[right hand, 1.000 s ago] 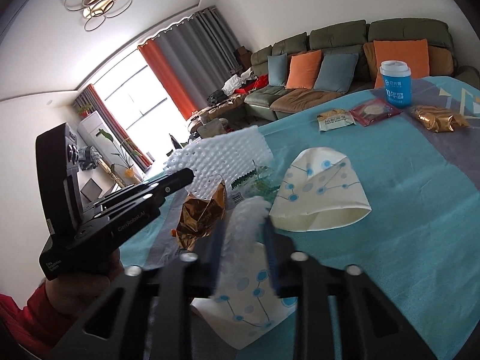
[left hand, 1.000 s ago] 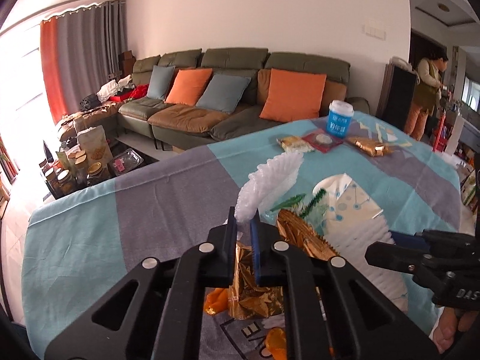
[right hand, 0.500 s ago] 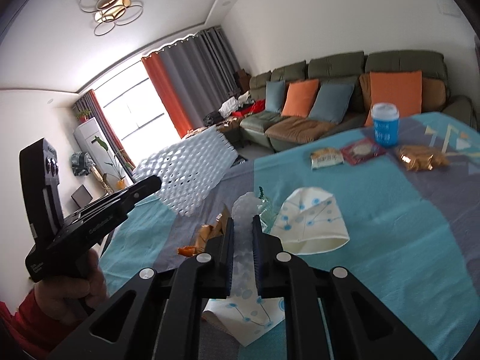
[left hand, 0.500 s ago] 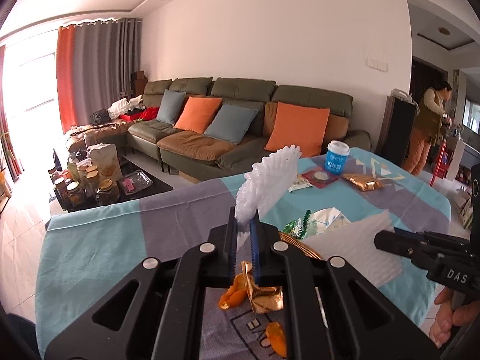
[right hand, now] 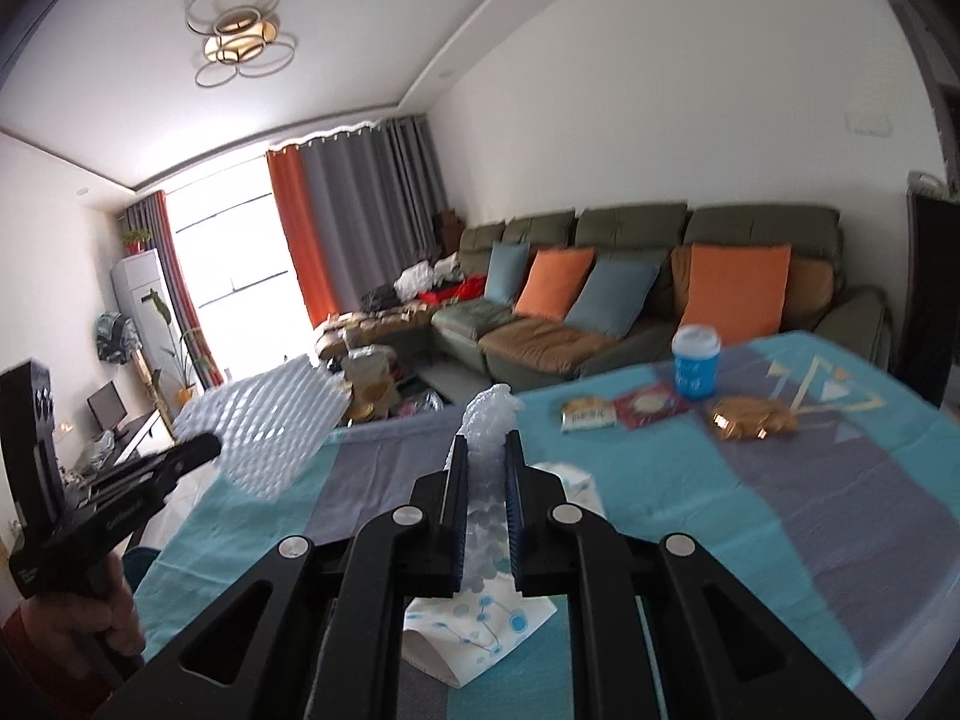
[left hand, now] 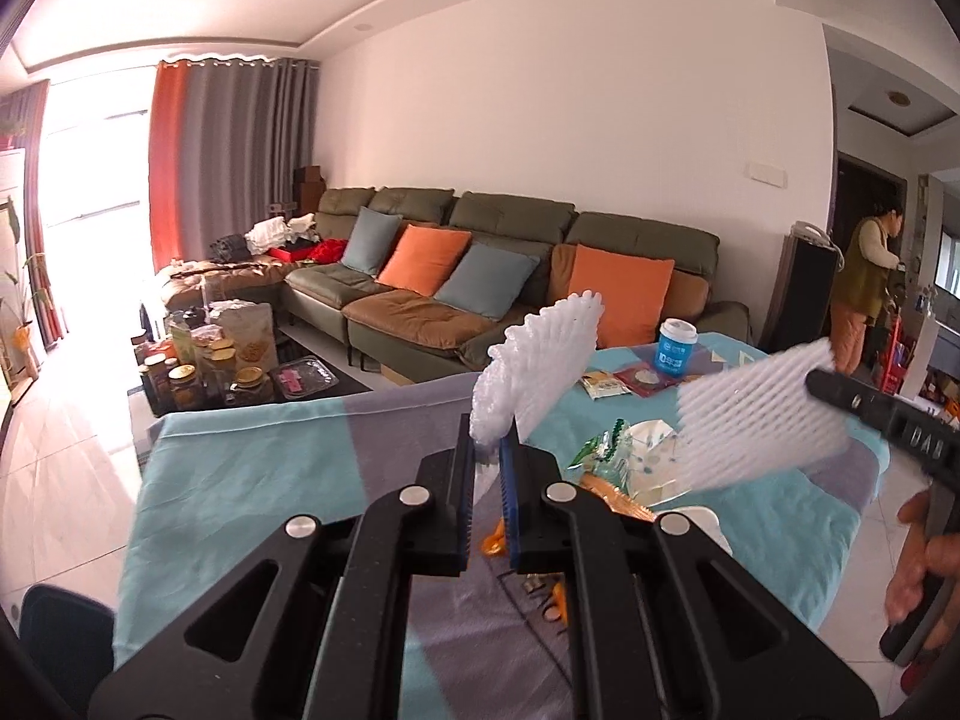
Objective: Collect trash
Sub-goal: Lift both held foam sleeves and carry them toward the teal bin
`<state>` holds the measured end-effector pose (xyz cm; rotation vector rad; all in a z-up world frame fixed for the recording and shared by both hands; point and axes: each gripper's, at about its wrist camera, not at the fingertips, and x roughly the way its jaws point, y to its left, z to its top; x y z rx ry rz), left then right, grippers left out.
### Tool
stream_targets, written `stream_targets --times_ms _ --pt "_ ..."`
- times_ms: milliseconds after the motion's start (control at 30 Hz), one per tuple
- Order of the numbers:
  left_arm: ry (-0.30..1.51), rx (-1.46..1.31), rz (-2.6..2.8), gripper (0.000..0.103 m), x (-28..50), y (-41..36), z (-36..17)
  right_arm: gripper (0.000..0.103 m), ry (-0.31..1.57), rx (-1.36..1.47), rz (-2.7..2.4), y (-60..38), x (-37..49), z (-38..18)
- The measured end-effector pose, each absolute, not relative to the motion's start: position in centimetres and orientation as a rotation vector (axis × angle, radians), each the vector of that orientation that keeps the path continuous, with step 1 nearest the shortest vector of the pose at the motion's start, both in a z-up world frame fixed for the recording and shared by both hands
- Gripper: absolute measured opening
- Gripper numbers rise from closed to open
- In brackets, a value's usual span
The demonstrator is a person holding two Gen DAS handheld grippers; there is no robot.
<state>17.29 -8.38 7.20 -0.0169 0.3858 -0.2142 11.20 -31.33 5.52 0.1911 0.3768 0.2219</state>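
Note:
My left gripper [left hand: 487, 450] is shut on one end of a white foam net sleeve [left hand: 540, 372], which sticks up above the table. My right gripper [right hand: 485, 456] is shut on a second white foam net [right hand: 489, 420], squeezed between its blue pads. Each gripper shows in the other's view: the right one [left hand: 840, 402] with its net [left hand: 762, 426], the left one [right hand: 180, 459] with its net [right hand: 270, 426]. Both are raised over the teal and grey tablecloth [right hand: 780, 540]. Flattened dotted paper cups [right hand: 474, 630] lie under the right gripper.
A blue cup [right hand: 695, 369], a gold wrapper [right hand: 750, 423], a snack packet [right hand: 589, 414] and a red packet [right hand: 651, 405] lie at the far end. Orange peel [left hand: 495, 543] and a gold wrapper [left hand: 618, 498] lie near the left gripper. A person [left hand: 864, 282] stands at the right doorway.
Both grippers have risen off the table, each carrying its foam net. The right jaws have narrowed on their net. The paper cups and wrappers stayed on the cloth.

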Motion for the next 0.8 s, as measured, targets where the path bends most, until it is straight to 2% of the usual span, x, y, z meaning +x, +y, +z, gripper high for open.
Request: stream_targets --times_ms 333,800 --pt "0.324 -0.048 -0.103 0.008 10.8 -3.4 8.9 0.010 0.258 0.157 0.274 -29.7 8.3 8.8" --pt "0.269 -0.078 0.057 0.008 4.9 3.6 10.7 0.010 0.245 0.141 0.470 -23.7 8.4 9.7"
